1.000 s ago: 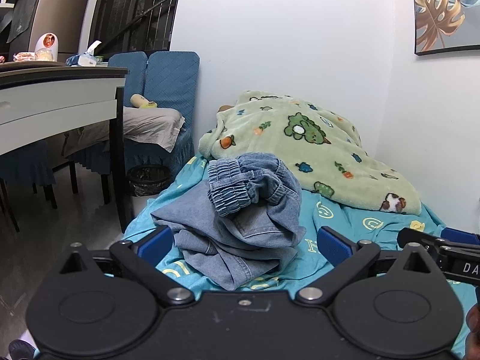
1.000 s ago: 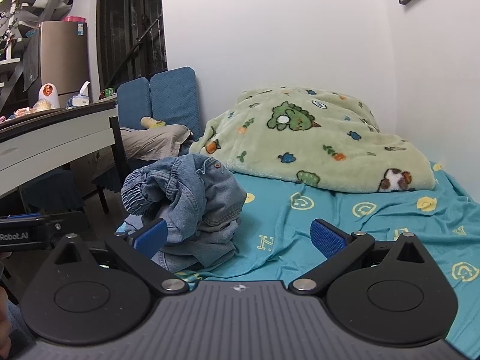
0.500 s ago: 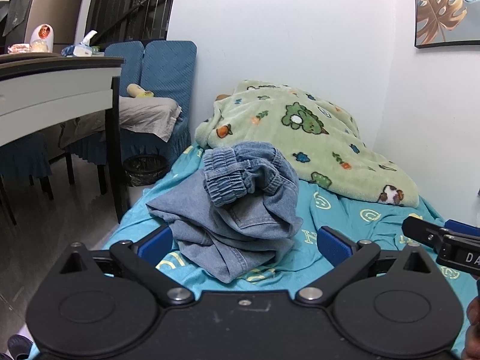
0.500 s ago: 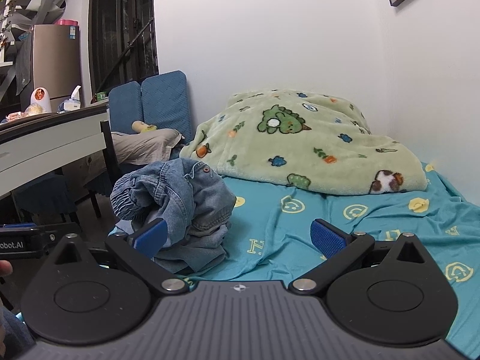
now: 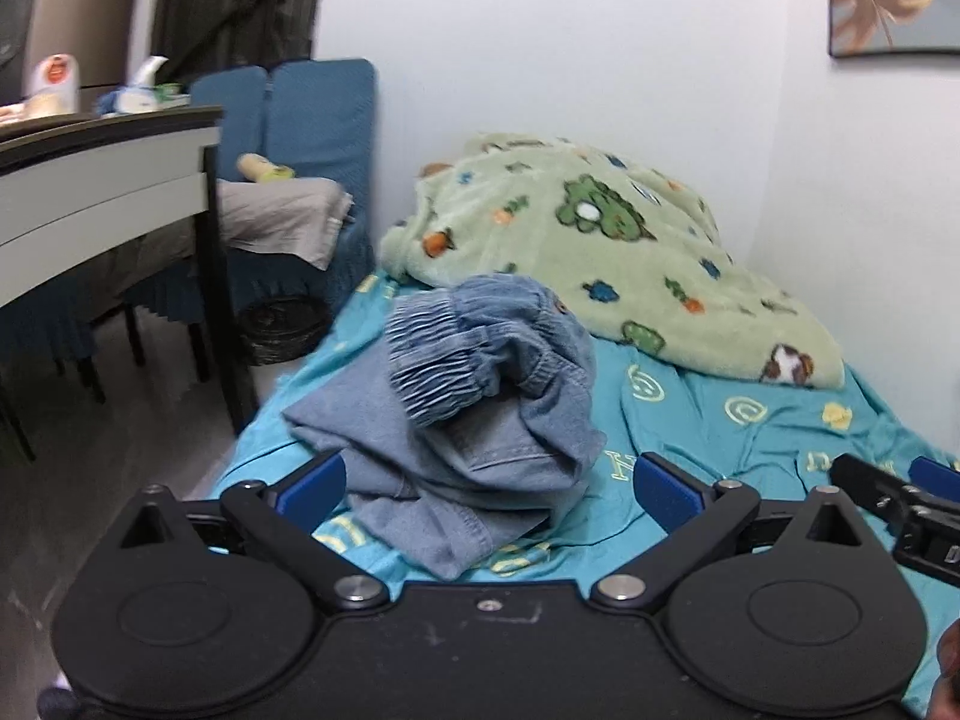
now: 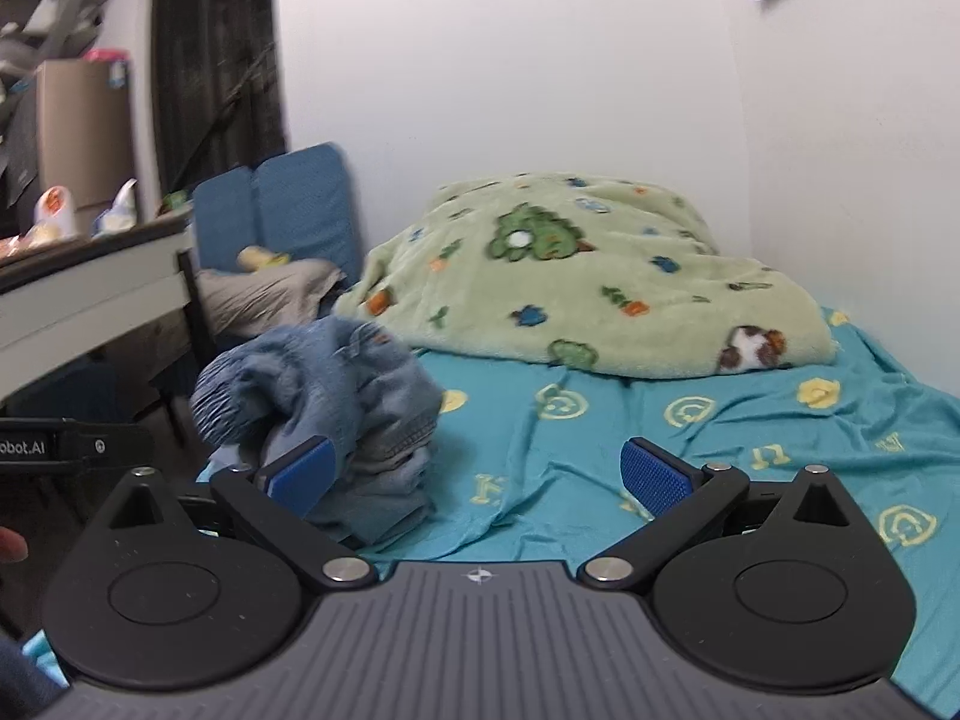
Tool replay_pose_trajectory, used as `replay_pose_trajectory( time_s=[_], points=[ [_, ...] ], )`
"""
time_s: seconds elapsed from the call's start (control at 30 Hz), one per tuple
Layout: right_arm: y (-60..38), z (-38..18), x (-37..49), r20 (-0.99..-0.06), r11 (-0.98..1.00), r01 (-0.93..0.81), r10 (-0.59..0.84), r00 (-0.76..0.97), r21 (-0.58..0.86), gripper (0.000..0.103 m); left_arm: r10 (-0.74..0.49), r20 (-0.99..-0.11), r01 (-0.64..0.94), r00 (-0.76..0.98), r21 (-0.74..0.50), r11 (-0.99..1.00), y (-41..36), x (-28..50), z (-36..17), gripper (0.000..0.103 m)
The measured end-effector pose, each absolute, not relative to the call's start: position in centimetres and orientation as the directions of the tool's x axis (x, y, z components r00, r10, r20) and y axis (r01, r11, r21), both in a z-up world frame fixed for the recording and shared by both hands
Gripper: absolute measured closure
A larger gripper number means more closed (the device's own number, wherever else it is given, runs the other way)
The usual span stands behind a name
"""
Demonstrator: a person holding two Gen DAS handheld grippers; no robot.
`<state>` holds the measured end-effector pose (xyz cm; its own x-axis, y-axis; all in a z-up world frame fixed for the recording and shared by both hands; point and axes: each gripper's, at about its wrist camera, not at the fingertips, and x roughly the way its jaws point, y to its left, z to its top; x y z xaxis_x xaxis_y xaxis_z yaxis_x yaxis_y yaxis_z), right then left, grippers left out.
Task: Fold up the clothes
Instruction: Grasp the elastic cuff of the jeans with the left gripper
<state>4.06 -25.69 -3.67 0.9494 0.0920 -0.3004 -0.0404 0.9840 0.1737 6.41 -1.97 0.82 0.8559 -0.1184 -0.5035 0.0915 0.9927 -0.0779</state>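
The whole view is sliding here: compared with a moment ago both wrist cameras have drifted, the desk (image 5: pixel 108 180) and blue chairs (image 5: pixel 312 120) pushed further into frame on the left, and the picture has gone soft with motion blur. That reads as both tools being carried in toward the bed (image 5: pixel 750 438), which fills the middle with its teal sheet, a green cartoon blanket (image 5: pixel 600 252) heaped at the far end against the wall.

The jeans (image 5: pixel 474 420) are where they were, a crumpled denim heap on the near left part of the sheet, close to the bed's edge, the elastic waistband bunched on top. Nothing about the pile itself has shifted; it is unfolded and untouched.

The left gripper (image 5: pixel 489 483) is spread wide and empty, its blue pads framing the heap, closer on it than half a second back. The right gripper (image 6: pixel 474 471) is likewise wide apart and holding nothing, its left pad overlapping the denim in view, though contact is not clear.

So this looks like the approach: the fold has not begun, and a first grab at the fabric seems the likely next call.
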Motion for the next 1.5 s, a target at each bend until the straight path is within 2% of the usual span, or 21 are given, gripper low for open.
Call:
replay_pose_trajectory(
  time_s=[0.2, 0.3, 0.5, 0.6, 0.7, 0.73, 0.8, 0.93, 1.07, 1.17, 1.23, 1.33, 1.5],
  points=[
    [-26.4, -4.2, 5.0, -0.32, 0.969, -0.045, 0.124, 0.939, 0.242, 0.0, -0.182, -0.525, 0.111, 0.832, -0.163, 0.98, -1.2, 12.8, 1.2, 0.002],
    [-26.2, -4.7, 5.9, -0.343, 0.97, -0.056, 0.137, 0.929, 0.235, 0.0, -0.257, -0.506, 0.123, 0.824, -0.283, 0.951, 0.7, 15.8, 0.8, 0.002],
    [-26.7, -5.6, 7.7, -0.361, 0.965, -0.055, 0.149, 0.921, 0.258, 0.0, -0.309, -0.476, 0.024, 0.823, -0.515, 0.857, 5.6, 20.5, -0.9, 0.008],
    [-27.1, -6.1, 8.7, -0.369, 0.958, -0.051, 0.158, 0.916, 0.284, 0.0, -0.333, -0.487, 0.006, 0.808, -0.557, 0.831, 6.4, 22.5, -2.1, 0.019],
    [-27.4, -6.7, 9.5, -0.388, 0.951, -0.041, 0.164, 0.907, 0.306, 0.0, -0.344, -0.481, -0.015, 0.806, -0.599, 0.801, 7.0, 23.6, -2.9, 0.024],
    [-27.5, -6.8, 9.6, -0.392, 0.949, -0.039, 0.166, 0.905, 0.312, 0.0, -0.338, -0.469, -0.014, 0.816, -0.6, 0.8, 7.0, 23.6, -2.7, 0.027],
    [-27.7, -6.9, 9.7, -0.393, 0.948, -0.036, 0.166, 0.904, 0.317, 0.0, -0.324, -0.448, 0.009, 0.833, -0.575, 0.818, 6.4, 23.2, -2.0, 0.041],
    [-28.1, -6.7, 9.5, -0.386, 0.946, -0.024, 0.155, 0.909, 0.322, 0.0, -0.356, -0.448, 0.118, 0.82, -0.477, 0.871, 3.2, 22.0, -0.6, 0.049],
    [-28.7, -6.0, 8.8, -0.365, 0.945, -0.012, 0.137, 0.921, 0.326, 0.0, -0.45, -0.42, 0.302, 0.788, -0.374, 0.877, -1.0, 19.3, 0.6, 0.053],
    [-29.2, -5.8, 8.5, -0.353, 0.945, 0.013, 0.109, 0.929, 0.326, 0.0, -0.558, -0.395, 0.432, 0.729, -0.366, 0.824, -3.7, 17.7, 0.5, 0.07],
    [-29.6, -5.8, 8.5, -0.356, 0.945, 0.036, 0.087, 0.931, 0.325, 0.0, -0.609, -0.414, 0.49, 0.677, -0.364, 0.792, -5.7, 17.2, -0.2, 0.071],
    [-31.0, -6.0, 8.5, -0.354, 0.932, 0.081, 0.054, 0.934, 0.354, 0.0, -0.571, -0.486, 0.5, 0.661, -0.282, 0.819, -8.2, 17.0, -2.4, 0.071],
    [-34.5, -7.4, 9.1, -0.408, 0.867, 0.182, 0.027, 0.913, 0.464, 0.001, -0.54, -0.556, 0.439, 0.632, -0.317, 0.841, -7.9, 17.0, -5.8, 0.068]
  ],
)
